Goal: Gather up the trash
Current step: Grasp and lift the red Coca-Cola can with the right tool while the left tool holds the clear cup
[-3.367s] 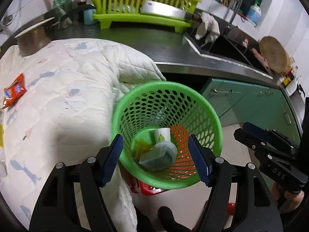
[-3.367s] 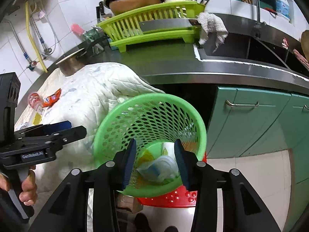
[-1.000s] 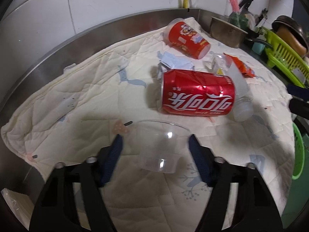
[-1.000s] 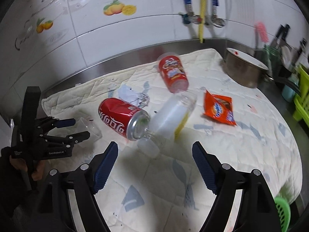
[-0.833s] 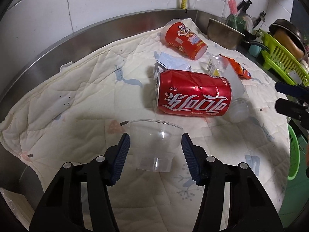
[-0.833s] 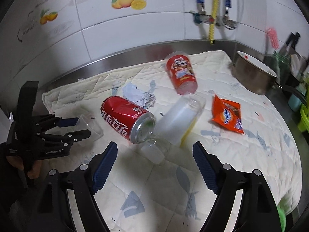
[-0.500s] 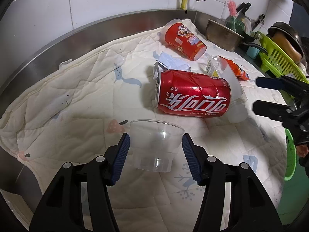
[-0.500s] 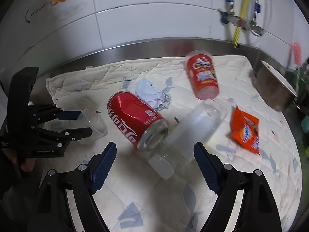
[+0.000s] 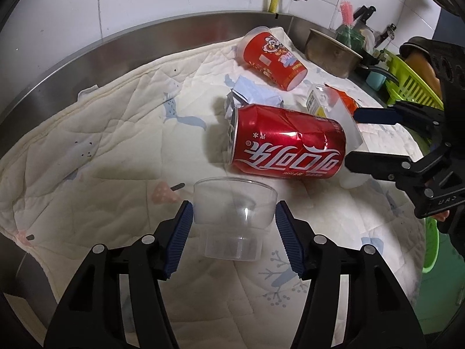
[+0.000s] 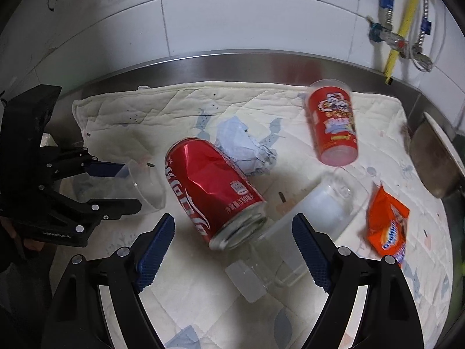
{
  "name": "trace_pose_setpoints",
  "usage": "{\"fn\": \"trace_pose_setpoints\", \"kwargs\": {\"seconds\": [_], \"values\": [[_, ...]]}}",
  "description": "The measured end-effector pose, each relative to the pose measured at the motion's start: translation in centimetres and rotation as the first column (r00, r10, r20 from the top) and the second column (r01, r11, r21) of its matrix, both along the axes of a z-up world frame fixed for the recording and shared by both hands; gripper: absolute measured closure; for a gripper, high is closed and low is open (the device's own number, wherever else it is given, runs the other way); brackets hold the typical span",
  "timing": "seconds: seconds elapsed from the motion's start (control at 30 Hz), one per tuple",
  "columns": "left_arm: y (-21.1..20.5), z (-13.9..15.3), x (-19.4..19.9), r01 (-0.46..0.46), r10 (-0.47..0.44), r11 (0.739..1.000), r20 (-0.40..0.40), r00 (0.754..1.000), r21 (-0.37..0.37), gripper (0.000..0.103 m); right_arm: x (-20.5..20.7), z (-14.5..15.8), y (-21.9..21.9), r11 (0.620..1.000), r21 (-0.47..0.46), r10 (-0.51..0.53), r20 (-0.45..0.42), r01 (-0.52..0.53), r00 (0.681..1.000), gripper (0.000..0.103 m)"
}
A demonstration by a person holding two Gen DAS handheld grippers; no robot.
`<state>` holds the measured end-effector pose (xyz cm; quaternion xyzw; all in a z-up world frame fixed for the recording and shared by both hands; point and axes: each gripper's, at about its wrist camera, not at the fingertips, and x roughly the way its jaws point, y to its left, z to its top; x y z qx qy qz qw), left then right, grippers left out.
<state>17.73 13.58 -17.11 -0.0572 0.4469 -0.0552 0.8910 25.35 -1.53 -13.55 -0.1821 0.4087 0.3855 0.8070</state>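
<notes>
A clear plastic cup (image 9: 234,218) lies on its side on the quilted cloth, between the fingers of my left gripper (image 9: 234,240), which is shut on it; it also shows in the right wrist view (image 10: 142,184). A dented red cola can (image 9: 286,149) lies just beyond it. My right gripper (image 10: 234,254) is open above the can (image 10: 210,187) and a clear plastic bottle (image 10: 305,218). A red snack cup (image 10: 334,125), crumpled paper (image 10: 244,148) and an orange snack packet (image 10: 388,224) lie further on.
The cream quilted cloth (image 9: 101,151) covers a steel counter with a raised steel back edge (image 10: 232,64) and tiled wall. A metal pot (image 9: 331,53) and a green dish rack (image 9: 412,80) stand at the right. A green basket rim (image 9: 431,247) shows past the cloth's right edge.
Both grippers moved from the green basket back to the cloth. My left fingers closed in on the clear cup. My right gripper came closer over the can and bottle.
</notes>
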Motion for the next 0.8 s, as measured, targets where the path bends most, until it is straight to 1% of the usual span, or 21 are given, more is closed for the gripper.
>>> {"fn": "trace_pose_setpoints", "kwargs": {"seconds": [0.13,0.27,0.37,0.5,0.57,0.67,0.73,0.77,0.8], "values": [[0.3,0.5,-0.8,-0.013,0.013,1.000,0.018,1.000,0.004,0.046,0.4,-0.2,1.0,0.998,-0.034,0.050,0.017,-0.050,0.999,0.023],[1.3,1.6,-2.1,-0.056,0.056,0.998,0.045,0.997,-0.016,0.046,1.0,-0.7,2.3,0.992,-0.065,0.106,0.017,-0.104,0.994,0.023],[1.9,2.4,-2.9,-0.083,0.084,0.996,0.068,0.994,-0.022,0.046,1.3,-1.3,3.6,0.981,-0.106,0.167,0.011,-0.165,0.986,0.023],[2.7,3.0,-3.6,-0.117,0.120,0.992,0.086,0.989,-0.039,0.046,1.7,-2.5,5.6,0.954,-0.185,0.241,0.009,-0.235,0.970,0.023],[2.9,3.1,-3.8,-0.126,0.129,0.991,0.087,0.988,-0.039,0.046,1.8,-3.2,6.6,0.935,-0.240,0.272,0.016,-0.261,0.962,0.023],[3.2,3.0,-4.1,-0.139,0.142,0.989,0.083,0.986,-0.042,0.046,1.7,-3.9,7.6,0.910,-0.295,0.311,0.025,-0.290,0.950,0.023],[3.4,2.9,-4.3,-0.143,0.146,0.989,0.081,0.986,-0.045,0.046,1.4,-4.3,8.3,0.890,-0.338,0.336,0.033,-0.306,0.941,0.026],[3.5,2.8,-4.4,-0.145,0.148,0.988,0.080,0.986,-0.046,0.046,1.2,-4.6,8.5,0.883,-0.355,0.342,0.036,-0.308,0.939,0.030],[3.5,2.8,-4.4,-0.145,0.148,0.988,0.079,0.986,-0.046,0.046,1.1,-4.7,8.7,0.878,-0.367,0.346,0.043,-0.307,0.937,0.031]]}}
